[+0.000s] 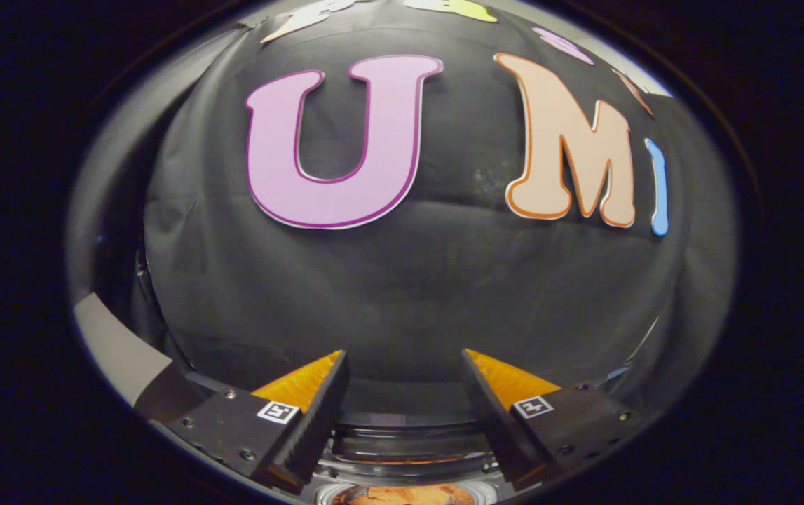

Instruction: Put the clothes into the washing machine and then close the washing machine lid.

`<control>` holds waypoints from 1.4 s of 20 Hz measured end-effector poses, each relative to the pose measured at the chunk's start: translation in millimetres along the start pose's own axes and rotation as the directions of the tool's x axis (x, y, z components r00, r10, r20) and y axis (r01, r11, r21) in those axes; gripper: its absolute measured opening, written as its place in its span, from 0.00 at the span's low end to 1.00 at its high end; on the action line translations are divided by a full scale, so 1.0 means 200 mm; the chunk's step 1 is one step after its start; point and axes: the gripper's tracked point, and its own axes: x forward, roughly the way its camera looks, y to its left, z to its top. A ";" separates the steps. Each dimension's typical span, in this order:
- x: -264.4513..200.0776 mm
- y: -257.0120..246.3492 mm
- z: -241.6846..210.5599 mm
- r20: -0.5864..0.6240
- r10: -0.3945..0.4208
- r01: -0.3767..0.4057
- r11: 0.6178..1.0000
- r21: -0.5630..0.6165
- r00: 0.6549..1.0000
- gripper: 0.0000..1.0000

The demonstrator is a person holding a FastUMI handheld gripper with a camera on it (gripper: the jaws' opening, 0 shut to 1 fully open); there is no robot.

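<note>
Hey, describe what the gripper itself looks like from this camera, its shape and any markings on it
The gripper has two wedge-shaped fingers that taper toward their tips, with ribbed inner faces. Each sits on a dark block fixed with small screws, and each block carries a small square black-and-white tag. No cables are visible.

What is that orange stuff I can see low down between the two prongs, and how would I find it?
Start at the black cloth wall and drop to the open tool, its two fingers spread with nothing between them. Below them lies a washing machine's round opening. The orange clothes sit inside, the one bright patch among grey rings.
</note>
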 end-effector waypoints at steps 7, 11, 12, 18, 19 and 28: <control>-0.03 0.01 -0.02 -0.027 0.034 -0.033 0.999 0.022 0.999 0.96; -0.12 0.01 -0.04 -0.020 0.051 -0.051 0.999 0.020 0.998 0.96; -0.13 0.01 -0.04 -0.015 0.055 -0.055 0.998 0.019 0.998 0.96; -0.27 0.01 -0.07 0.006 0.078 -0.078 0.997 0.016 0.997 0.96; -0.29 0.01 -0.08 0.009 0.079 -0.079 0.997 0.015 0.997 0.96; -0.60 0.01 -0.21 0.027 0.090 -0.091 0.996 0.001 0.996 0.95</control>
